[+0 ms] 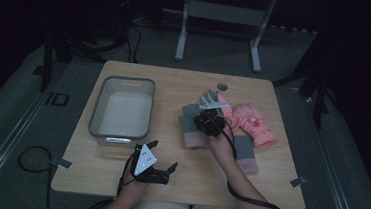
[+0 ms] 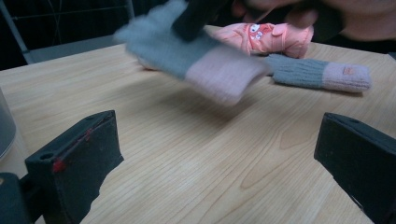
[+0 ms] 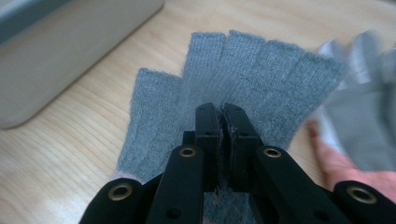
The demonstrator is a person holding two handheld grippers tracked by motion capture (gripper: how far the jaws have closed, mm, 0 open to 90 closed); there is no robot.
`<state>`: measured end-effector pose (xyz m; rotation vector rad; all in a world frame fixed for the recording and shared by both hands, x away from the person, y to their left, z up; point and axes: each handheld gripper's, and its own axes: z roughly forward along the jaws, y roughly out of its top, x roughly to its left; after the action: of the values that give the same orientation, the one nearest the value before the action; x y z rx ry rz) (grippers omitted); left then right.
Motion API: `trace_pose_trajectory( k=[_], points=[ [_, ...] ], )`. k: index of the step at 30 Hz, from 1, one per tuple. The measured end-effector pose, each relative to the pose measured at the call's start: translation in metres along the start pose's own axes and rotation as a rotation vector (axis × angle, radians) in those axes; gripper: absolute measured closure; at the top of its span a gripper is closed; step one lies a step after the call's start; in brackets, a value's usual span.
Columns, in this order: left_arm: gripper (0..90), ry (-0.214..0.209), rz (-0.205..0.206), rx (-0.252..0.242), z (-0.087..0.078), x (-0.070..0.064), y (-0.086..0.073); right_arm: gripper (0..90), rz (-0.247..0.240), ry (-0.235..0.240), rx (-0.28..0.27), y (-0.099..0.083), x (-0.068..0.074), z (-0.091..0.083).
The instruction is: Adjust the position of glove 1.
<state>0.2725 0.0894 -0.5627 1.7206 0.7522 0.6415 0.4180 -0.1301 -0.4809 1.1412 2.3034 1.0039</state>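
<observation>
**Grey knit glove pinched in the right gripper**

High view: the right gripper [image 1: 210, 120] sits over a grey knitted fingerless glove with a pale pink cuff [image 1: 191, 127], near the middle of the light wooden table [image 1: 125, 79]. A salmon-pink padded mitten [image 1: 253, 123] lies just to its right, and a second grey glove with a pink cuff [image 1: 246, 154] lies nearer the front edge. The clear rectangular plastic bin [image 1: 122, 108] stands well apart on the left, with bare wood between it and the glove. The left gripper [image 1: 161, 159] rests near the front edge, its jaws spread and holding nothing.

Left gripper view: the wide-apart jaws frame bare tabletop. The held glove [image 2: 196, 60] is blurred and hangs tilted, its cuff end clear of the wood; the mitten [image 2: 266, 37] and second glove [image 2: 317, 72] lie behind it.

Right gripper view: the jaws are pressed together on the glove's ribbed grey knit [image 3: 243, 79], below its five short finger stubs. The bin's wall [image 3: 60, 60] is at upper left.
</observation>
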Motion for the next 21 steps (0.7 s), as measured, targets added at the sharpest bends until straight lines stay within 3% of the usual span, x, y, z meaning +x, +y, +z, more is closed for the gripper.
trace_pose_trajectory(
  k=[2, 6, 10, 14, 16, 21],
  points=[
    [0.0, -0.002, 0.001, 0.002, 0.0, 0.0, 0.0, 85.6, 0.012, 0.0, -0.009, 0.0, 0.001, -0.007],
    [0.0, -0.002, 0.002, 0.0, 0.0, 0.0, 0.0, 85.6, 0.108, -0.024, -0.057, -0.011, 0.007, -0.037],
    [0.0, 0.0, 0.002, -0.001, 0.0, 0.0, 0.0, 85.6, 0.153, -0.033, -0.066, -0.024, 0.012, -0.056],
    [0.0, -0.005, -0.003, -0.002, 0.0, 0.0, 0.0, 85.5, 0.17, -0.033, -0.064, -0.038, 0.016, -0.064],
    [0.0, -0.005, -0.008, -0.005, 0.0, 0.0, 0.0, 85.5, 0.204, -0.027, -0.062, -0.045, 0.017, -0.063],
    [0.0, -0.002, -0.003, -0.003, 0.0, 0.0, 0.0, 85.5, 0.208, -0.027, -0.037, -0.056, 0.022, -0.057]
  ],
)
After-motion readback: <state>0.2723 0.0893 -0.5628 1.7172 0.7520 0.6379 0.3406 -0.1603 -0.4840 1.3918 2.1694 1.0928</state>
